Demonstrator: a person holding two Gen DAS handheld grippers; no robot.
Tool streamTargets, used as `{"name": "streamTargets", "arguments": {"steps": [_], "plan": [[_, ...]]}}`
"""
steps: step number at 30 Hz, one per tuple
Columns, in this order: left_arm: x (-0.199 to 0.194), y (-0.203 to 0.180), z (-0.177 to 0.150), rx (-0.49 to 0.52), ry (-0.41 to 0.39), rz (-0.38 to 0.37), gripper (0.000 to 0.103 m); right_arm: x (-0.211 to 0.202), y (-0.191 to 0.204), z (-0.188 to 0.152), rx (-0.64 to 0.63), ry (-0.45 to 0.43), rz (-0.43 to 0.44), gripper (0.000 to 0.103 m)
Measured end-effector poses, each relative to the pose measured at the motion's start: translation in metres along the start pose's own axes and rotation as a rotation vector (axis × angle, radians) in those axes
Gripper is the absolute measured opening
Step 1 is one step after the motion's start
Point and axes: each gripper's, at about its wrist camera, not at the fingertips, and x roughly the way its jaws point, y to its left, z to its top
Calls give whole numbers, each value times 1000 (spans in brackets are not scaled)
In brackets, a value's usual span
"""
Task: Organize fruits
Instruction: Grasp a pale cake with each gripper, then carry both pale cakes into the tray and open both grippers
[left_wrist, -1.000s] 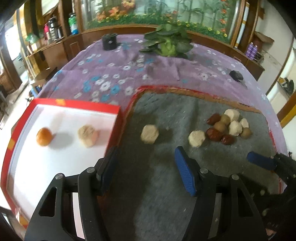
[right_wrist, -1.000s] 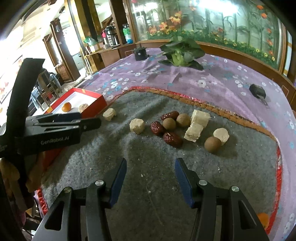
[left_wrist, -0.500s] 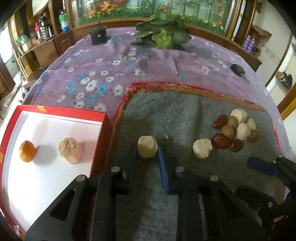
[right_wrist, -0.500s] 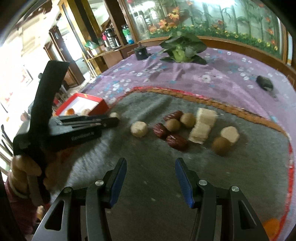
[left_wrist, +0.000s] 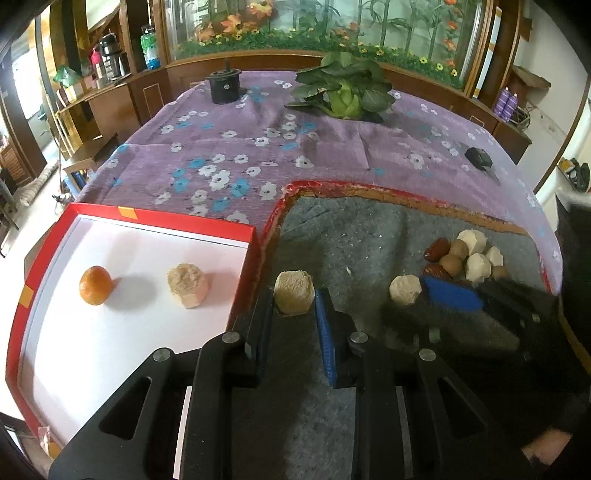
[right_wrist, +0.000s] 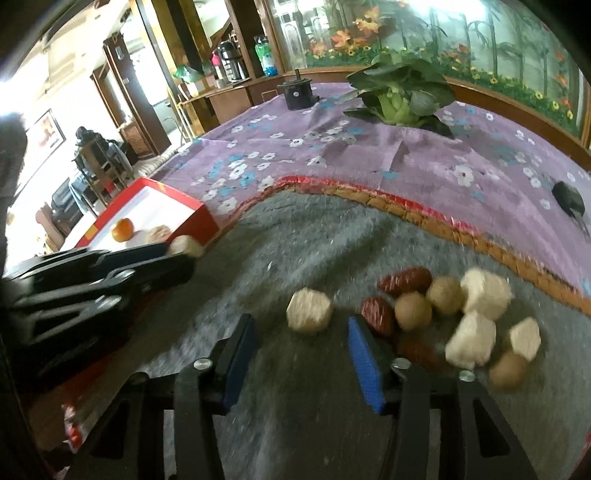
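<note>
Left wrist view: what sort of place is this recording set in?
Probably a home living or dining room: a table under a purple floral tablecloth, wooden cabinets holding thermos flasks, and a big aquarium-like glass display behind.

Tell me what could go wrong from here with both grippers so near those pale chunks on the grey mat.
1. The left gripper pinches the tan chunk only at its fingertips; it may slip on the way to the red tray.
2. The right gripper is closing around the hexagonal chunk, and its right finger is close to a red date and may knock the pile.
</note>
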Motion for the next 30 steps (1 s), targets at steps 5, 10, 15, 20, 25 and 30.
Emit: {"name": "streamTargets", "arguments": {"steps": [5, 10, 15, 20, 25, 30], "plan": [[-2, 1, -4, 5, -2, 11, 23, 0, 2, -2, -52, 11, -34, 25], [-8, 4, -9, -8, -8, 37, 23, -26, 3, -12, -41, -21, -27, 25], [-18, 5, -15, -11, -17, 43, 23, -45, 9, -22, -23, -49, -9, 25], [-29, 7, -21, -17, -29, 50, 23, -56, 19, -27, -25, -66, 6, 25], [-40, 14, -27, -25, -42, 64, 23, -65, 38, -28, -58, -79, 31, 25], [-50, 27, -34, -43, -52, 86, 23, -67, 59, -25, -98, -83, 53, 25]]}}
